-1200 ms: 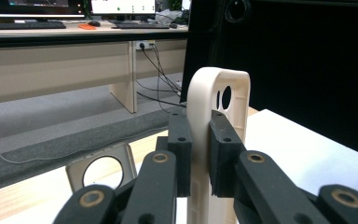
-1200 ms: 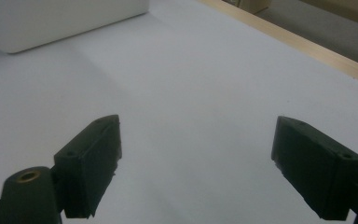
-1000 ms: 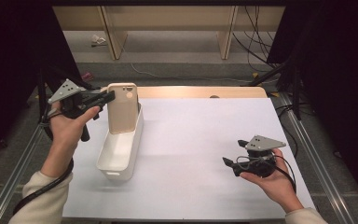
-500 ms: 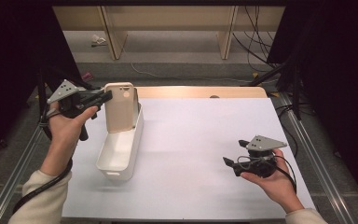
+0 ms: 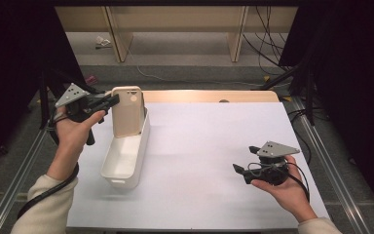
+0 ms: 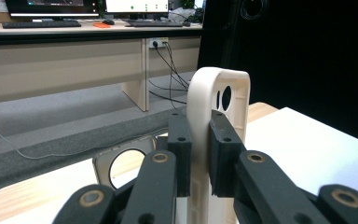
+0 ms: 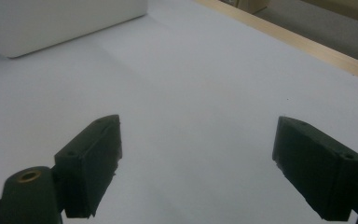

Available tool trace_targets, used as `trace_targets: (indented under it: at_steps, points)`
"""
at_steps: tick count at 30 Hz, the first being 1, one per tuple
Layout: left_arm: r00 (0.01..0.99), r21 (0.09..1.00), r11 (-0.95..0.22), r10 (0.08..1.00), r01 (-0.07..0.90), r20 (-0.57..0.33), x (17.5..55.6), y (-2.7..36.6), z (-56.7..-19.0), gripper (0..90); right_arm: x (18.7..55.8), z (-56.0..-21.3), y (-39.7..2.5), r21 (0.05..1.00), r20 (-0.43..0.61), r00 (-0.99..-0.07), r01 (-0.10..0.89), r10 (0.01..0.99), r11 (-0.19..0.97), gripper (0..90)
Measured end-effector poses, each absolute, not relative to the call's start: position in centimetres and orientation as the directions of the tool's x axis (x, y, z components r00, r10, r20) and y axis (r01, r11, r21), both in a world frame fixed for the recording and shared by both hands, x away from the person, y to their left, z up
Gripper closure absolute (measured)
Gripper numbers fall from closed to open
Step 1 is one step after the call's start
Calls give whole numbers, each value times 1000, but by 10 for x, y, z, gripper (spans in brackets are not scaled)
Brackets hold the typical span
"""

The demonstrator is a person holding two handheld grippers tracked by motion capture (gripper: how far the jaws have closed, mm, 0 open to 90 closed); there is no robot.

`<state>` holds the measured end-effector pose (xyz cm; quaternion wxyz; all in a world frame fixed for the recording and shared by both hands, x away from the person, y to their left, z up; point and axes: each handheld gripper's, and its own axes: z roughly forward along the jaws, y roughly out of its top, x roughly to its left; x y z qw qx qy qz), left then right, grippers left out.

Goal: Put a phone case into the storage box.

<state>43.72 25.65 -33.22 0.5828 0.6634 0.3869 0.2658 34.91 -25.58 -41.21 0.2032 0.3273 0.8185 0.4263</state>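
A beige phone case [image 5: 126,113] stands upright over the far end of a long white bin [image 5: 121,163]. My left gripper [image 5: 111,101] is shut on the case's left edge, held by a hand at the table's left. In the left gripper view the two black pads [image 6: 223,154] clamp the case [image 6: 223,100] just below its camera holes. A second beige piece with a round hole [image 6: 103,164] lies lower, behind the jaws. My right gripper [image 5: 239,170] rests in a hand at the front right, open, with nothing between its jaws [image 7: 196,154].
A white sheet [image 5: 214,141] covers the table, with a wooden strip [image 5: 209,96] along the far edge. The bin's side [image 7: 51,23] shows far ahead of the right gripper. Metal rails [image 5: 321,146] run along both table sides. Desks and cables lie beyond.
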Motion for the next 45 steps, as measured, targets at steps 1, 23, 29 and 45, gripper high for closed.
trace_targets:
  at_steps: [1,23,29,45]
  points:
    - [558,979,-18,824,203,-100,438,257,-332,809,349,-412,-256,831,-53,-703,363,710,422,165]
    - [535,977,8,836,211,-122,459,257,-347,809,349,-412,-257,833,-48,-699,365,713,415,165]
    - [531,977,11,838,213,-125,460,257,-350,809,349,-412,-256,834,-48,-699,366,713,414,165]
    - [522,976,15,843,219,-130,466,256,-355,809,349,-412,-256,834,-47,-699,366,714,413,165]
